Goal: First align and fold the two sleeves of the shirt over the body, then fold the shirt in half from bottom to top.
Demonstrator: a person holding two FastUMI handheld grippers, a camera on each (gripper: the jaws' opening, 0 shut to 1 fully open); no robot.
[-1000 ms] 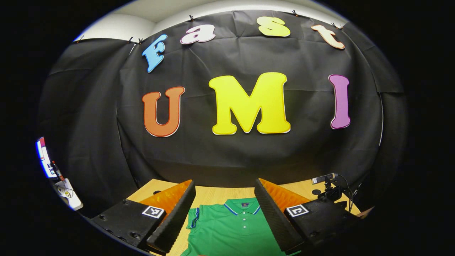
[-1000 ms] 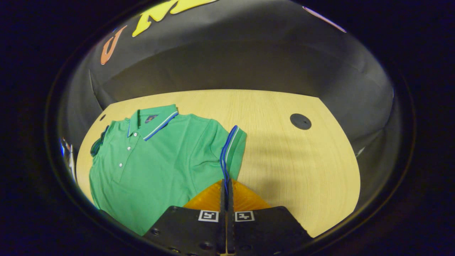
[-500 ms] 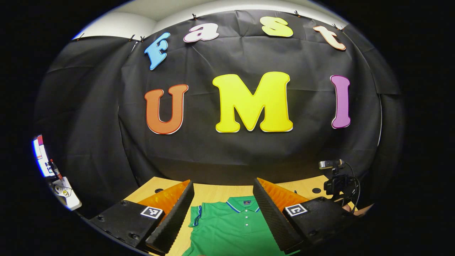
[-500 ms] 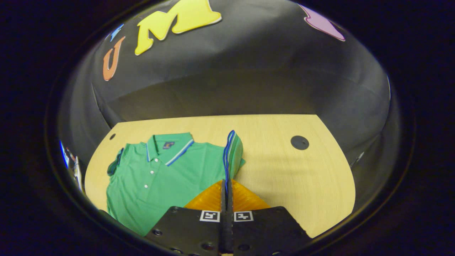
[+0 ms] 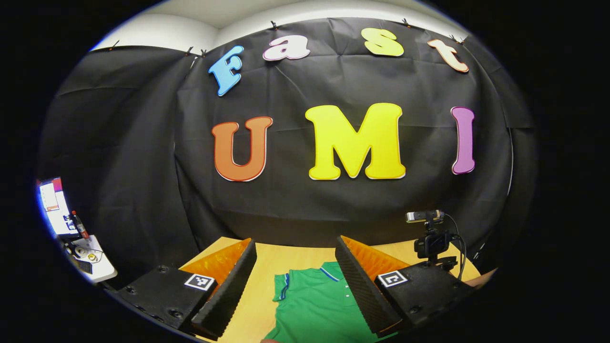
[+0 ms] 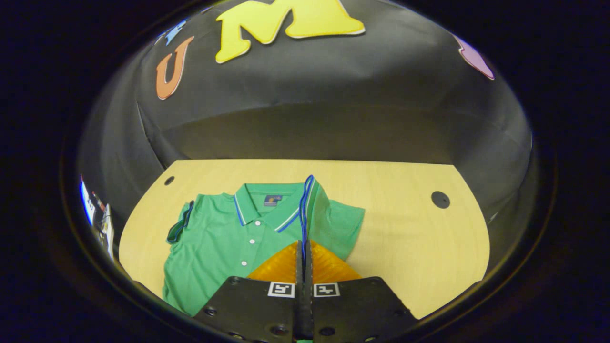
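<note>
Green shirt (image 6: 224, 238) lies on my counter (image 6: 405, 238); my right hand-held gripper (image 6: 303, 250) is clamped on its sleeve (image 6: 310, 205), while my left hand-held gripper (image 5: 293, 281) hangs apart above.

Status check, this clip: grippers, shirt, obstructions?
Right gripper shut on sleeve cuff, lifted over green polo shirt. Left gripper open, above shirt. Table unobstructed.

The counter (image 6: 391, 228) was a pale wood surface with rounded far corners and a dark round hole (image 6: 440, 199) near each far corner. A green polo shirt (image 6: 224, 243) lay flat on its left half, collar toward the far edge, with the right half of the counter bare wood.
</note>
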